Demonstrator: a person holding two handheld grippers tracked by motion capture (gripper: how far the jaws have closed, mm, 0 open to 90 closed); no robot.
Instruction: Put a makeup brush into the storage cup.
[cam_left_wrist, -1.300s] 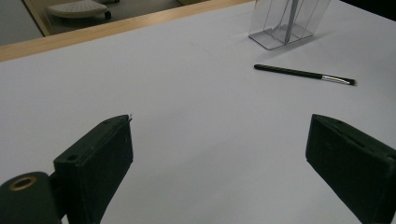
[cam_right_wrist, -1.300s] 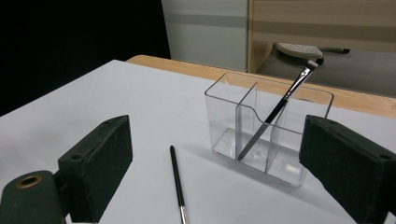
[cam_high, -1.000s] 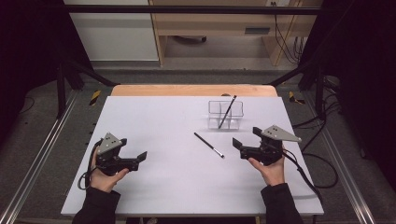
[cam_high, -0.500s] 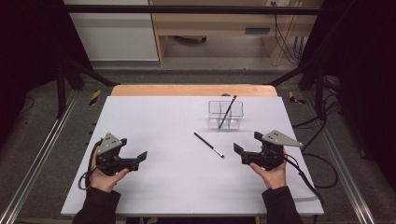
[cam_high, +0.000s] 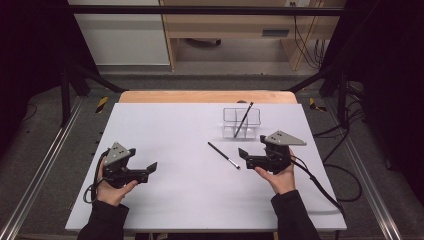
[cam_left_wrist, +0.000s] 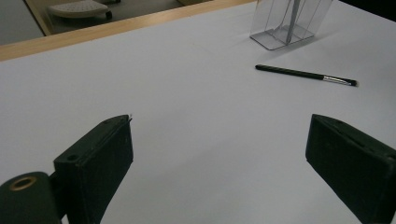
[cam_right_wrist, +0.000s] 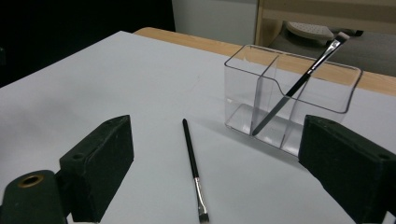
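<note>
A thin black brush (cam_high: 223, 155) with a silver ferrule lies flat on the white table (cam_high: 170, 125), right of centre. Behind it stands a clear divided organizer (cam_high: 241, 123) with a second black brush (cam_high: 244, 117) leaning inside. My right gripper (cam_high: 244, 156) is open and empty just right of the lying brush. In the right gripper view that brush (cam_right_wrist: 192, 163) lies between the wide jaws of the right gripper (cam_right_wrist: 215, 133), with the organizer (cam_right_wrist: 289, 100) beyond. My left gripper (cam_high: 149, 169) is open and empty at the front left. In the left gripper view, its spread jaws (cam_left_wrist: 219, 140) face the distant brush (cam_left_wrist: 303, 73).
A wooden strip (cam_high: 200, 96) runs along the table's far edge. Beyond it are a floor, a cabinet and a wooden bench. Metal rails (cam_high: 45, 165) flank the table and cables (cam_high: 345, 175) lie on the right. A wide bare stretch of table lies between the grippers.
My right gripper has shifted a little to the left, closer to the lying brush. The left gripper and both brushes have stayed put.
</note>
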